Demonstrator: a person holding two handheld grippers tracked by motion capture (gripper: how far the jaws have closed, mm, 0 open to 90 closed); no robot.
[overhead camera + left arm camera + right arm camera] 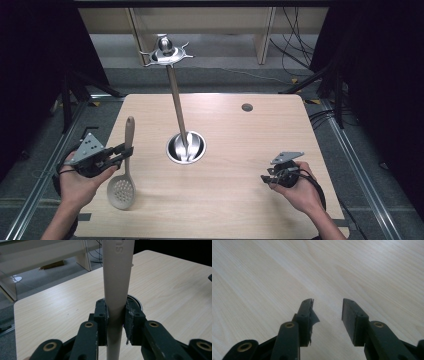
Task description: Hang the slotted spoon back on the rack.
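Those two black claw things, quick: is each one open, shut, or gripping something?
Left gripper: shut on the beige slotted spoon, clamped around its handle.
Right gripper: open, nothing between its jaws, over the bare wooden table.

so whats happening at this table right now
A person holds a two-jaw gripper in each hand at a wooden table. The left gripper is shut on the handle of a beige slotted spoon, whose perforated head lies near the table's front left. The right gripper is open and holds nothing, over bare wood at the right. In the middle stands a metal utensil rack: a round base, an upright pole and a hooked top.
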